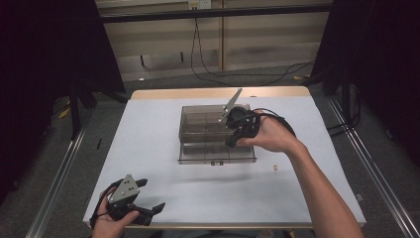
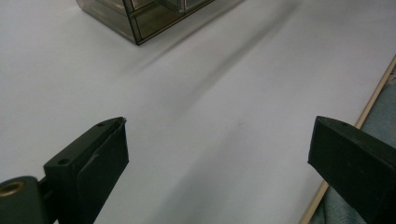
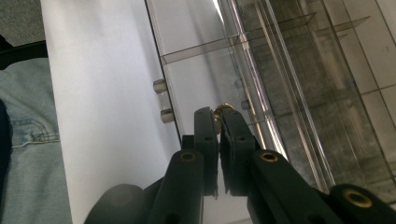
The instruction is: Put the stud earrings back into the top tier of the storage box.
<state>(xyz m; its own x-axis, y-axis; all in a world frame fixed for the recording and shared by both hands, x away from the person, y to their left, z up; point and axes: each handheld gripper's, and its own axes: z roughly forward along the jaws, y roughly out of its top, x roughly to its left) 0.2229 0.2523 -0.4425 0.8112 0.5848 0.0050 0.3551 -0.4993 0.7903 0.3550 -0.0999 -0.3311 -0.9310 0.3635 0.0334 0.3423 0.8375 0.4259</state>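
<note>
- Left gripper (image 1: pixel 148 210) idle at near-left table (image 1: pixel 148 148) edge; jaws spread wide, nothing betw. them, bare white top ahead; organiser box (image 2: pixel 140 21) sits well ahead of it.
- Box (image 1: pixel 217 135): clear smoky plastic, w/ divided compartments, mid-table, directly under right gripper (image 1: pixel 232 141).
- Right gripper (image 3: pixel 218 114): jaws clenched on a small brass-coloured piece (image 3: pixel 223 109), pinched at the very tips, just above the box's front compartment by the two latches (image 3: pixel 163 100).
- Small tan bit (image 1: pixel 275 168) lies on table, right of box, near the right forearm.
- Step, I'd judge: carrying piece to a compartment for drop-off.
- Next move needs: tips centred inside one cell, clear of divider walls, lowered a little, then jaws released; which cell is meant, can't tell.
</note>
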